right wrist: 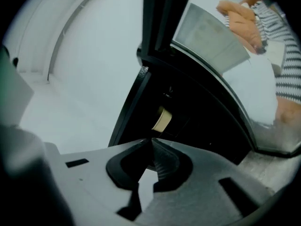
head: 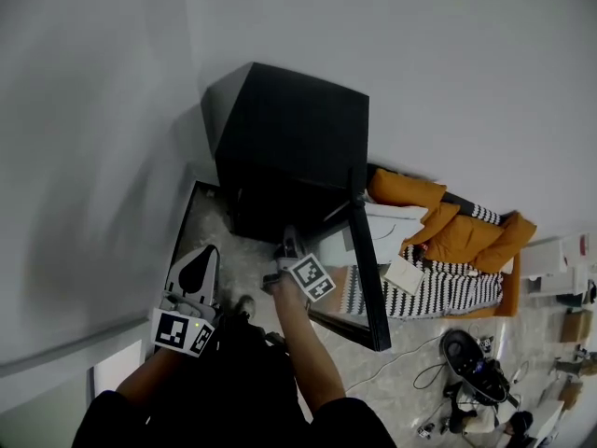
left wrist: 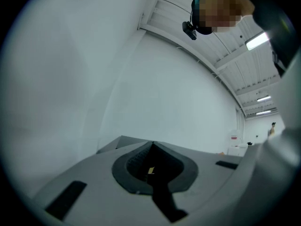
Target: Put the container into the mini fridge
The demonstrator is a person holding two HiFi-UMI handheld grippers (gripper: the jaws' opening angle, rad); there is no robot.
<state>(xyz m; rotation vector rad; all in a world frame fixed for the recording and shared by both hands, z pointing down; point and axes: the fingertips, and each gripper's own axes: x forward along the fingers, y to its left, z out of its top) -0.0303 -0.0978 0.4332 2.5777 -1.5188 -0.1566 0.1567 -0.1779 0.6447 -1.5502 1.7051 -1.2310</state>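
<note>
We find the mini fridge [head: 289,138], a black cabinet, standing against the white wall [head: 448,54] with its door [head: 368,269] swung wide toward the room.

The right gripper [head: 287,243] is held at the mouth of the opening. Its own view shows the jaws brought fully together, tip against tip, with nothing between the ribbed pads [right wrist: 162,166]. Beyond the tips lies the fridge's dark interior. There we note a small cream-coloured thing, which we take for the container [right wrist: 162,120]. It sits inside the compartment, apart from the claw and deeper in. It is too small for us to describe its form.

The left gripper [head: 207,250] is held to the left of the fridge, off to the side of the opening, pointing level at the bare wall. Its jaws are likewise closed on each other and carry nothing.

To the right of the open door we observe orange cushions [head: 448,222] and a black-and-white striped cover [head: 438,287]. A tangle of cables and gear [head: 471,362] lies on the floor nearer the person
</note>
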